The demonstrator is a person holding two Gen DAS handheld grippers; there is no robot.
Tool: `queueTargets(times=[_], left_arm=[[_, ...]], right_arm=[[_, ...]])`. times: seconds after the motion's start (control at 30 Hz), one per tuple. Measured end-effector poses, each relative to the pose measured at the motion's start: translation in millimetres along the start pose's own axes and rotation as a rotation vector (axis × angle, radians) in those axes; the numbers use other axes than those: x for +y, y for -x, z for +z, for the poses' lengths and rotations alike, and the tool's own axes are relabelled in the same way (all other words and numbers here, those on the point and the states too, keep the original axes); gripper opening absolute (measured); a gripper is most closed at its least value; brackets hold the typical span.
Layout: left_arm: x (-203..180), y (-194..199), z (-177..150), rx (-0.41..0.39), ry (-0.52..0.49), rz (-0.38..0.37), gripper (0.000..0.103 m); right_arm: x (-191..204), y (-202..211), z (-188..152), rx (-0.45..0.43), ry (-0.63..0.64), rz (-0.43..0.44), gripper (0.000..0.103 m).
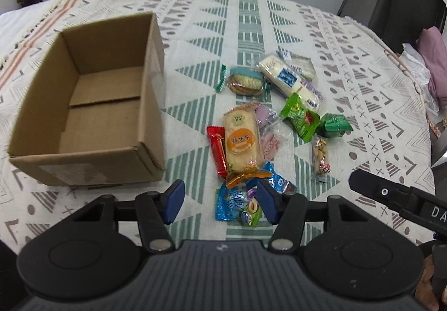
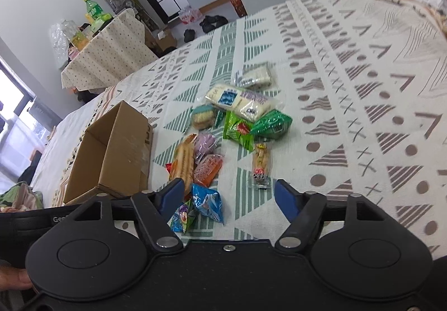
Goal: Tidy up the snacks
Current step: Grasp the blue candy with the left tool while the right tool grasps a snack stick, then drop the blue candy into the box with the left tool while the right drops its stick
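Cardboard box [image 1: 92, 98], open-topped and empty, sits at the left of the left wrist view on the patterned cloth [image 1: 349, 65], ready to take the snacks [image 1: 251, 121] heaped just to its right. The left gripper [image 1: 220, 200] hangs over the near end of that heap, jaws apart and holding nothing, with the blue packet [image 1: 232, 203] between its pads, likely the first pick. The rice cracker pack [image 1: 242, 140] lies with its long axis running near to far.

From the right wrist view, the right gripper [image 2: 229, 196] is also unclenched and empty above the cloth; the peanut bar [image 2: 261, 165] lies just beyond it, its long axis pointing away.
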State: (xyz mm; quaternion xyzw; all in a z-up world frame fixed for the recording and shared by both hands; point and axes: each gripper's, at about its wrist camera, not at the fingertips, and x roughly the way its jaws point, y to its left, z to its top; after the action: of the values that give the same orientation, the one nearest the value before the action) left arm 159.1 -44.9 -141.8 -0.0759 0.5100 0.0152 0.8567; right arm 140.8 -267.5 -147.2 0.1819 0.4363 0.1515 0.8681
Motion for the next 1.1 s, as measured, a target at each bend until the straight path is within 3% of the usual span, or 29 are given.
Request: queueTargets(times=[0.37, 0.7, 0.9, 1.1], left_arm=[[-6.9, -44.1, -11.3, 0.112, 0.014, 0.008, 0.052], [-16.0, -72.1, -9.1, 0.165, 0.004, 0.033, 0.052], [-18.6, -72.2, -7.8, 0.156, 0.002, 0.054, 0.035], [-15.6, -65.6, -3.4, 0.141, 0.021, 0.054, 0.031]], right_arm=[[-12.6, -32.0, 3.3, 0.068, -0.048, 0.011, 0.061], [-18.5, -52.3, 6.2, 0.113, -0.073, 0.019, 0.06], [-22.5, -67.1, 8.6, 0.135, -0.085, -0.003, 0.055], [-25.6, -80.6, 12.0, 0.139, -0.088, -0.041, 0.047]])
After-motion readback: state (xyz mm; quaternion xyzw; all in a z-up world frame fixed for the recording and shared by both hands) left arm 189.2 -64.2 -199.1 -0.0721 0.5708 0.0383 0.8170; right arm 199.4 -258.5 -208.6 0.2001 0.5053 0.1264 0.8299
